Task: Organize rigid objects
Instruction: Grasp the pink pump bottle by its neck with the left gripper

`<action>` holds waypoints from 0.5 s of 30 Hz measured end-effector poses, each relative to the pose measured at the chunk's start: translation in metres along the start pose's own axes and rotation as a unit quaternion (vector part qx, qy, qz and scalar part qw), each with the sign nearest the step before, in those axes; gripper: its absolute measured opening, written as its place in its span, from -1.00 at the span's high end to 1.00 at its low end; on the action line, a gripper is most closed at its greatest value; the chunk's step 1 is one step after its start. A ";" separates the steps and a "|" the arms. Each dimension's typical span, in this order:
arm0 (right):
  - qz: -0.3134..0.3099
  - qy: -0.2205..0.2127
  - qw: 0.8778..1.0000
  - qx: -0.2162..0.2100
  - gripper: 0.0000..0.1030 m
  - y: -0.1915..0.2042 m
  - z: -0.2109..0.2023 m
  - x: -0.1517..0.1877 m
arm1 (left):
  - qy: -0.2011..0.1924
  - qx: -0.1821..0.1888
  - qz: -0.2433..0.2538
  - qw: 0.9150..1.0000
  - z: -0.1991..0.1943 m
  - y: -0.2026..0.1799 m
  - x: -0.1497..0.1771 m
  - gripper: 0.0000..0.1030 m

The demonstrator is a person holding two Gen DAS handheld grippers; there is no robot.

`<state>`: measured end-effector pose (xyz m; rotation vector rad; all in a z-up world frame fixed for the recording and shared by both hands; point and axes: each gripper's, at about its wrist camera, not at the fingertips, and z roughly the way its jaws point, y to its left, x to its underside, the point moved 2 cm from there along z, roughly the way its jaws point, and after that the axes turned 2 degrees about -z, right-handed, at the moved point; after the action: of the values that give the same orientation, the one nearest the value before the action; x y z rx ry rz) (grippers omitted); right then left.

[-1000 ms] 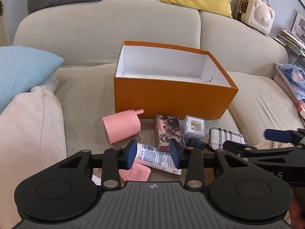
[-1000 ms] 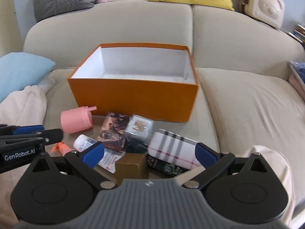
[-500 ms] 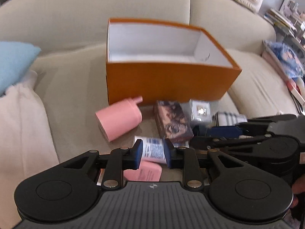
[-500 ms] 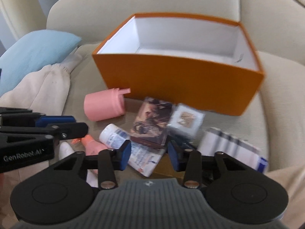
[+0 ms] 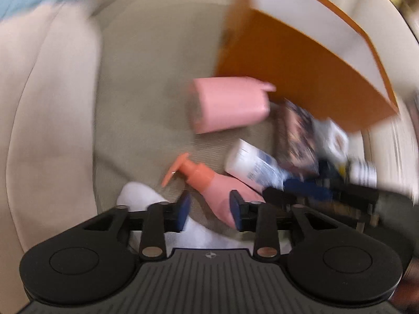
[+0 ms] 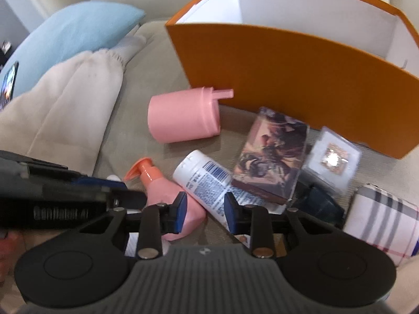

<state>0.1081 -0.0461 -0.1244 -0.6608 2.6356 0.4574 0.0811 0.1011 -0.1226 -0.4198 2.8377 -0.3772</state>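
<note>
1. On the near sofa [image 6: 146, 136], half hidden behind both grippers: pump bottle [image 6: 167, 191], base cut off; left view badly blurred.
2. One orange box [image 6: 288, 73] far; one pink cup [image 6: 183, 117], one white tube [image 6: 207, 180], one card pack [image 6: 272, 154] before it.
3. Left gripper [image 5: 209, 210] parted around bottle; right gripper [image 6: 205, 210] parted, gripping nothing.

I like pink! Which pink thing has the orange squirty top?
The pink pump bottle lying by the right claw. The pink cup near the box has only a pink spout.

Both wrist views: close, downward, shared clutter [image 6: 209, 183]
</note>
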 end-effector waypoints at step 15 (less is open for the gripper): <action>-0.037 0.005 0.999 0.017 0.58 0.008 0.021 -0.008 | 0.005 -0.006 -0.111 0.994 0.040 0.010 -0.014 0.21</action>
<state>0.1167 -0.0278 -0.1376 -0.7493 2.6108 0.3866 0.1031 0.1060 -0.1600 -0.7401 2.8109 -0.4060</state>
